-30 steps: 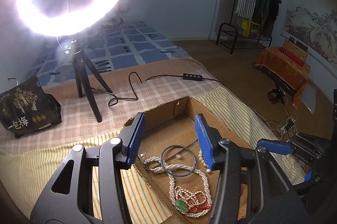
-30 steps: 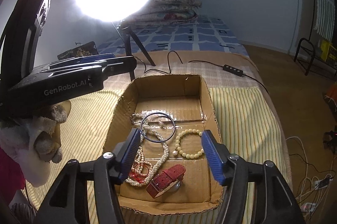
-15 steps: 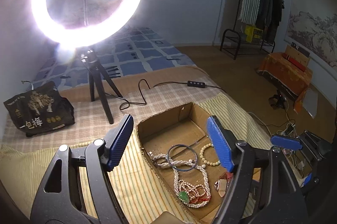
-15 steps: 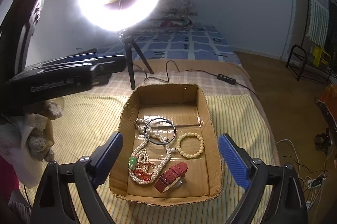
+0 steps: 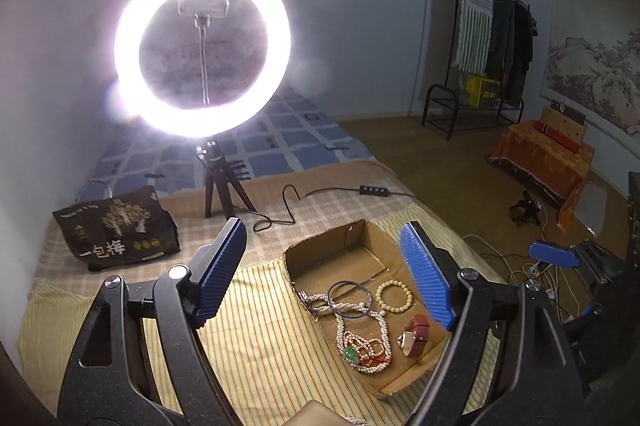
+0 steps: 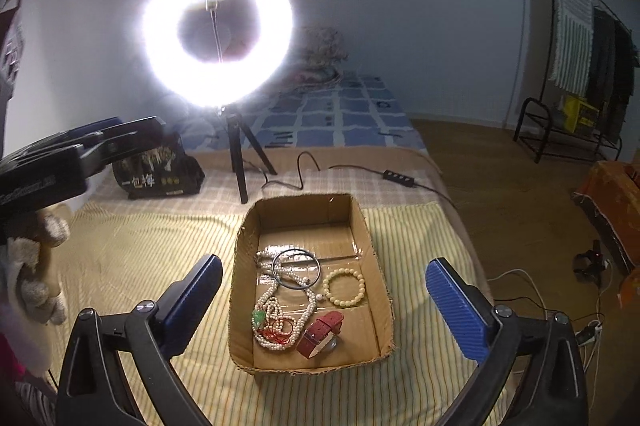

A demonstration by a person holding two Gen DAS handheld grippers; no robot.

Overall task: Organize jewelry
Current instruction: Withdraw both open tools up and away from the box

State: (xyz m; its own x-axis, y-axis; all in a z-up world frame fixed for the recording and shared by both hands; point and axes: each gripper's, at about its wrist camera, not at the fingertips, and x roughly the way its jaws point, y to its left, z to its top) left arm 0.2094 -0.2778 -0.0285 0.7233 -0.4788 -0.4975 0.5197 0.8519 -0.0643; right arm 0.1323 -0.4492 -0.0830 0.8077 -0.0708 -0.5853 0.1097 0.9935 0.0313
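An open cardboard box (image 5: 320, 242) (image 6: 304, 214) lies on a yellow striped cloth. Inside it are a dark bangle (image 5: 328, 300) (image 6: 273, 268), a pearl necklace (image 5: 340, 330) (image 6: 266, 300) with a green pendant (image 6: 258, 317), a cream bead bracelet (image 5: 394, 310) (image 6: 344, 304) and a red-strap watch (image 5: 418, 330) (image 6: 324, 326). My left gripper (image 5: 322, 230) hangs above and short of the box, its jaws opening, nothing between them. My right gripper (image 6: 324, 262) is raised over the box's near half, jaws opening wide and holding nothing.
A lit ring light (image 5: 202, 123) on a small tripod (image 5: 216, 181) stands behind the box, its cable and switch (image 5: 374, 190) trailing right. A black printed bag (image 5: 116, 230) sits at back left. A gloved hand (image 6: 40, 290) holds the left gripper's handle. The floor with cables lies right.
Both grippers have risen and drawn back from the box, and their jaws have spread wider. The jewelry lies still in the box.
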